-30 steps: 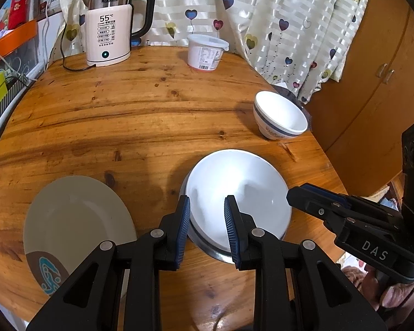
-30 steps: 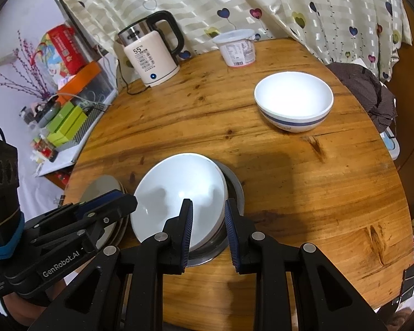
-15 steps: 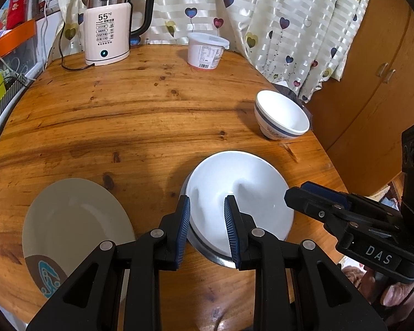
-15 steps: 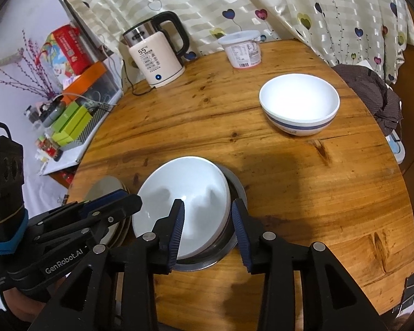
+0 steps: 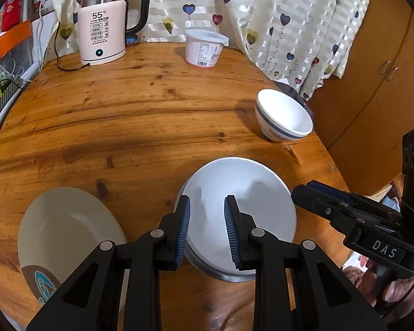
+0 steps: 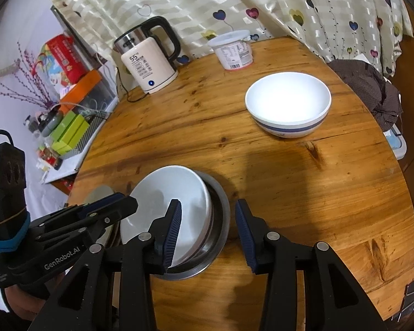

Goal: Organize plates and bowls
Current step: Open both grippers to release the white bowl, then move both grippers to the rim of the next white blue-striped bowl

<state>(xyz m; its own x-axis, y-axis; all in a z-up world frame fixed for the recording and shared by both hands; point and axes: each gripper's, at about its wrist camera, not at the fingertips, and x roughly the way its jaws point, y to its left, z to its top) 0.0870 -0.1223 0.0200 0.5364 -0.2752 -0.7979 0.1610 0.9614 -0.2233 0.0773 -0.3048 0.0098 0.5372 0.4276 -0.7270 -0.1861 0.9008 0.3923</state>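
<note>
We find the white bowl [image 6: 168, 207] nested in the steel bowl [image 6: 218, 220] near the table's [image 6: 289, 193] front edge, right tool [image 6: 208, 233] spreading off it, left tool [image 5: 207, 231] part-spread, pinching nothing, blue-banded bowl [image 6: 288, 104] still unstacked.

Probably a home dining corner: wooden table [image 5: 151, 115], kettle [image 5: 102, 33], heart-print curtain [image 5: 276, 13].

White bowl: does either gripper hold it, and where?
Neither. The right gripper, jaws opening, straddles the white bowl at its rim without pressing; the left gripper is open, empty.
</note>
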